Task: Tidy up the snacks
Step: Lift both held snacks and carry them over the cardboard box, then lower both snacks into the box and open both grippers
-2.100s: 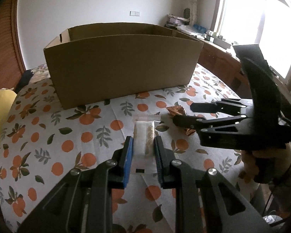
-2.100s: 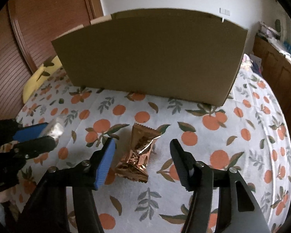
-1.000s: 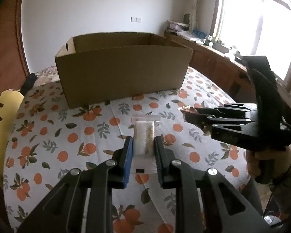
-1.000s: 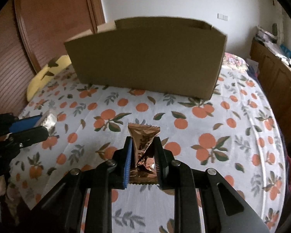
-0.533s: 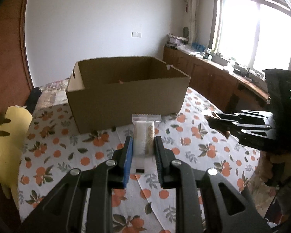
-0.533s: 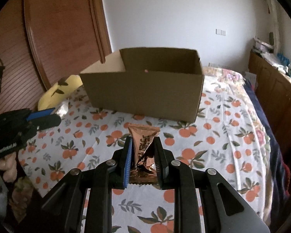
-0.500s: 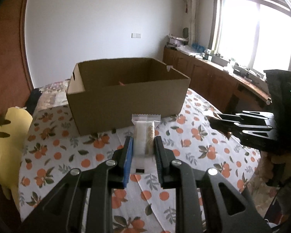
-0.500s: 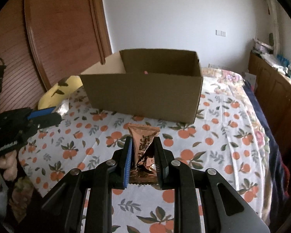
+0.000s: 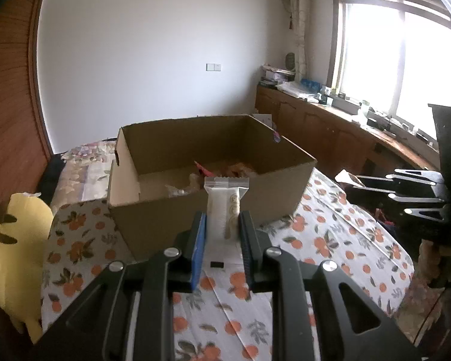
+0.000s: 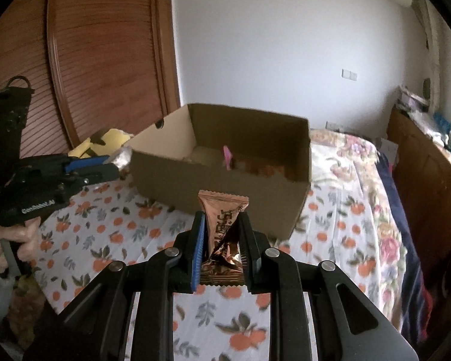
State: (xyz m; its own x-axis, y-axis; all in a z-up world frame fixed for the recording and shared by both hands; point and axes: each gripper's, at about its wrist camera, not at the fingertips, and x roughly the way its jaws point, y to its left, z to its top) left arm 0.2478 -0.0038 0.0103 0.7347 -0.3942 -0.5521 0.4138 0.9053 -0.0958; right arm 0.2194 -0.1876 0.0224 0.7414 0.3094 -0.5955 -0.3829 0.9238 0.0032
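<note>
- Left of the cardboard box (image 10: 225, 162), seen from the right wrist: left gripper (image 10: 114, 165), a hand (image 10: 12, 240) on its handle, held above the orange-print cloth (image 10: 111, 231); a bit of pale wrapper shows at its tip.
- Before the box's near wall, left wrist view: left gripper (image 9: 222, 228) clamped tight on a white snack packet (image 9: 225, 207), packet upright, its top edge level with the box rim (image 9: 213, 192).
- Inside the box: several wrapped snacks (image 9: 222, 171) loose on the floor, a pink one (image 10: 228, 155) upright near the middle.
- Before the box, right wrist view: right gripper (image 10: 221, 240) clamped on a copper foil snack (image 10: 224, 234), wrapper crumpled between the pads, clear of the cloth.
- Right of the box, left wrist view: right gripper (image 9: 363, 183) side-on, foil end sticking out at its tip.
</note>
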